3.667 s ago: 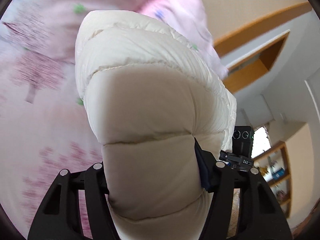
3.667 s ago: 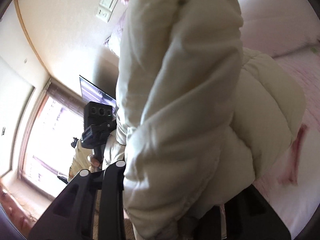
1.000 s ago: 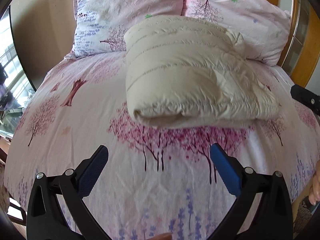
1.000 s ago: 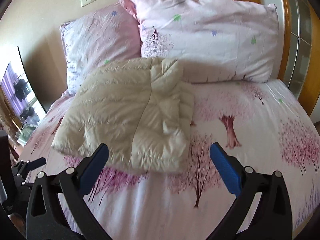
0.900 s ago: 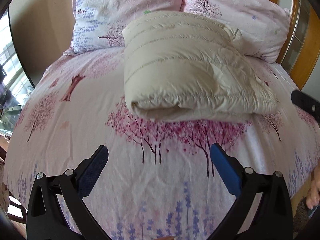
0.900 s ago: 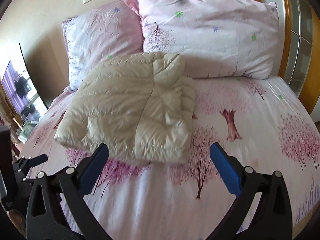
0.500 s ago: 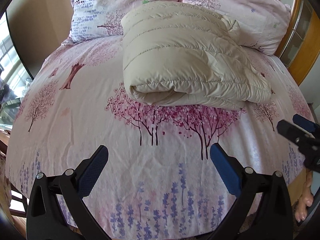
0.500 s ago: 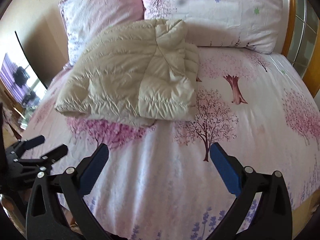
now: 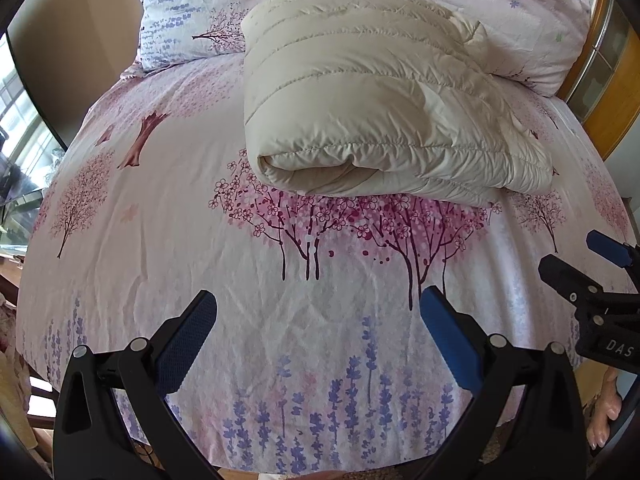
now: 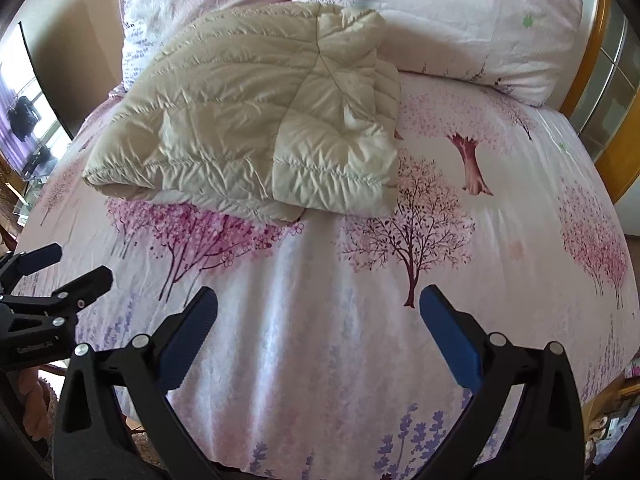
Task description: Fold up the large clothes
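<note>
Cream quilted jacket [image 9: 372, 92] lies folded near the pillows [image 10: 440, 12]; your left claw [image 9: 318, 334] and right claw [image 10: 318, 330] hang spread and empty over bare bedsheet [image 10: 320, 300], seemingly near the bed's edge.

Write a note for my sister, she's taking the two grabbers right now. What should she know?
Left gripper: jaws wide open, empty, above the near part of the bed sheet.
Right gripper: jaws wide open, empty, also above the sheet.
The cream puffer jacket lies folded into a thick bundle on the bed, its far edge against the two pillows. Neither gripper touches it.
Done: the jacket looks folded and set down.
Left: maybe only tidying. In the right wrist view one flap sits a bit loose on top; press it flat if you want it neater. No other clothes are in view.
</note>
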Demonstrator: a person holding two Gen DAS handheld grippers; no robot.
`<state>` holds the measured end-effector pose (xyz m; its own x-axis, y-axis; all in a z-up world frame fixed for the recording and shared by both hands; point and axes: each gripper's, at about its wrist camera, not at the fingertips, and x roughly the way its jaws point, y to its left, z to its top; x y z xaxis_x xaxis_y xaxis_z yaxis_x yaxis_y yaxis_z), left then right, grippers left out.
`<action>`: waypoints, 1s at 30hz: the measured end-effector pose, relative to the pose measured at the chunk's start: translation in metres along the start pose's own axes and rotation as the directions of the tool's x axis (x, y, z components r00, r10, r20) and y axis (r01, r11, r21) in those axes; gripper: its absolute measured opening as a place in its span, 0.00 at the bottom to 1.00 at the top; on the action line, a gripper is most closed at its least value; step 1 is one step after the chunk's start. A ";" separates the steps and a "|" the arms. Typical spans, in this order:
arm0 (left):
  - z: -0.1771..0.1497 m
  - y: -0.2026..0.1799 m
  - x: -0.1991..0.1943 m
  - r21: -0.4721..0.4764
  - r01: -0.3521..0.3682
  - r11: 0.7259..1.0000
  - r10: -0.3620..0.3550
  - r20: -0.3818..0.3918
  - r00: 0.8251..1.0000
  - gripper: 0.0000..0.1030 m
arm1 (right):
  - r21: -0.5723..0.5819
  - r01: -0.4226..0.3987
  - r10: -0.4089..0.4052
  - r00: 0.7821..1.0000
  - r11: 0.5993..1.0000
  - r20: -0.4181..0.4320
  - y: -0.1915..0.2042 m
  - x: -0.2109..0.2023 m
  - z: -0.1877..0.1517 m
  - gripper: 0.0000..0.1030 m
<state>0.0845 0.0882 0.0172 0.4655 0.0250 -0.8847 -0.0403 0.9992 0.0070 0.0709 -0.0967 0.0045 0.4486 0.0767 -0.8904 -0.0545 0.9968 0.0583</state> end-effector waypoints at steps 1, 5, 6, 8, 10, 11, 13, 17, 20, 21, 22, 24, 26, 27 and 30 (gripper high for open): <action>0.000 0.000 0.000 0.000 -0.001 1.000 0.001 -0.001 1.000 0.99 | 0.002 0.000 0.000 1.000 1.000 -0.003 0.000 0.001 0.000 0.98; 0.000 0.001 0.001 -0.003 0.004 1.000 -0.004 -0.006 1.000 0.99 | 0.004 -0.002 0.002 1.000 1.000 -0.008 0.000 0.003 0.000 0.98; 0.000 0.000 0.002 -0.003 0.006 1.000 -0.006 -0.007 1.000 0.99 | 0.003 -0.003 0.003 1.000 1.000 -0.009 0.000 0.003 0.000 0.98; 0.001 0.000 0.002 -0.001 0.007 1.000 -0.007 -0.007 1.000 0.99 | 0.001 -0.004 0.004 1.000 1.000 -0.011 0.000 0.004 0.000 0.98; 0.001 0.000 0.001 0.000 0.009 1.000 -0.009 -0.005 1.000 0.99 | 0.000 -0.005 0.005 1.000 1.000 -0.013 0.000 0.004 0.000 0.98; 0.001 0.000 0.002 0.000 0.009 1.000 -0.009 -0.005 1.000 0.99 | 0.001 -0.005 0.005 1.000 1.000 -0.014 0.001 0.005 0.000 0.98; 0.002 0.001 0.002 0.000 0.011 1.000 -0.011 -0.005 1.000 0.99 | 0.001 -0.005 0.005 1.000 1.000 -0.015 0.001 0.005 0.001 0.98; 0.002 0.001 0.002 0.000 0.012 1.000 -0.012 -0.006 1.000 0.99 | 0.001 -0.005 0.005 1.000 1.000 -0.017 0.001 0.006 0.001 0.98; 0.002 0.000 0.002 0.002 0.013 1.000 -0.013 -0.008 1.000 0.99 | 0.001 -0.004 0.004 1.000 1.000 -0.014 0.001 0.005 0.002 0.98; 0.002 0.000 0.002 0.003 0.013 1.000 -0.013 -0.008 1.000 0.99 | 0.001 -0.004 0.004 1.000 1.000 -0.015 0.001 0.006 0.001 0.98; 0.002 0.000 0.002 0.003 0.014 1.000 -0.014 -0.008 1.000 0.99 | 0.001 -0.004 0.004 1.000 1.000 -0.016 0.001 0.006 0.002 0.98; 0.003 0.000 0.003 0.002 0.015 1.000 -0.015 -0.009 1.000 0.99 | 0.001 -0.005 0.005 1.000 1.000 -0.016 0.001 0.006 0.002 0.98; 0.003 0.000 0.004 0.001 0.016 1.000 -0.016 -0.011 1.000 0.99 | 0.001 -0.004 0.004 1.000 1.000 -0.017 0.001 0.006 0.002 0.98; 0.003 0.000 0.004 0.000 0.015 1.000 -0.015 -0.011 1.000 0.99 | 0.001 -0.005 0.005 1.000 1.000 -0.018 0.001 0.007 0.003 0.98; 0.003 0.000 0.004 0.000 0.015 1.000 -0.015 -0.012 1.000 0.99 | 0.004 -0.005 0.005 1.000 1.000 -0.019 0.001 0.007 0.003 0.98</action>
<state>0.0888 0.0887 0.0146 0.4551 0.0095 -0.8904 -0.0334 0.9994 -0.0064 0.0763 -0.0952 -0.0007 0.4317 0.0810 -0.8984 -0.0535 0.9965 0.0641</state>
